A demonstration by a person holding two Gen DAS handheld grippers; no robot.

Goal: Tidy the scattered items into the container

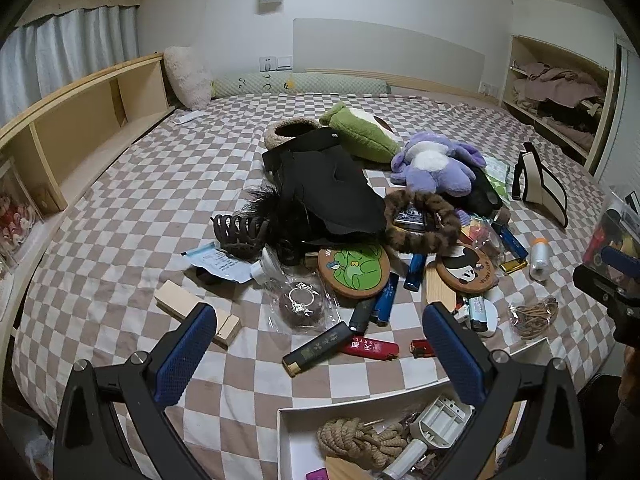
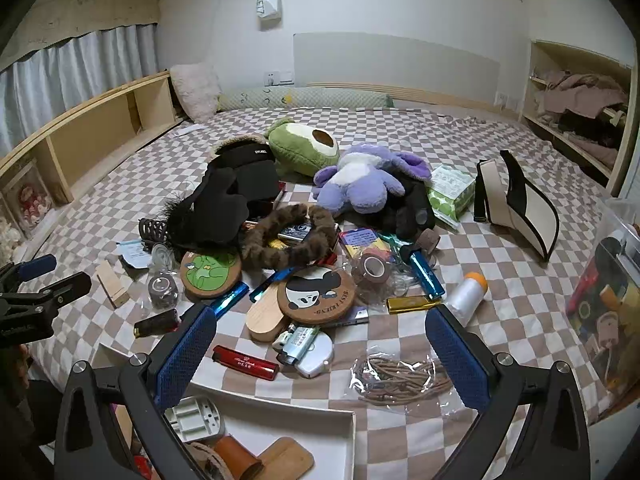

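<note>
Both hand-held grippers hung above the near edge of the bed [image 1: 120, 216], fingers spread wide, nothing between them. Left hand-held gripper [image 1: 320, 344] sat over the white box [image 1: 282, 432]; right hand-held gripper [image 2: 320, 350] hovered just beside it, over the same box [image 2: 304, 412].

Box rested at the bed's near edge and held a rope knot [image 1: 356, 436], a white plastic part [image 1: 440, 420] and a wooden piece [image 2: 286, 458].

The clutter lay mid-bed in one pile: black gloves [image 1: 320, 188], green plush [image 1: 360, 132], purple plush [image 1: 432, 164], fur ring [image 2: 288, 240], frog coaster [image 1: 354, 268], panda coaster [image 2: 316, 294], red lighter [image 2: 245, 362], bagged rubber bands [image 2: 400, 376]. A visor [image 2: 516, 208] lay apart, to the right.
</note>
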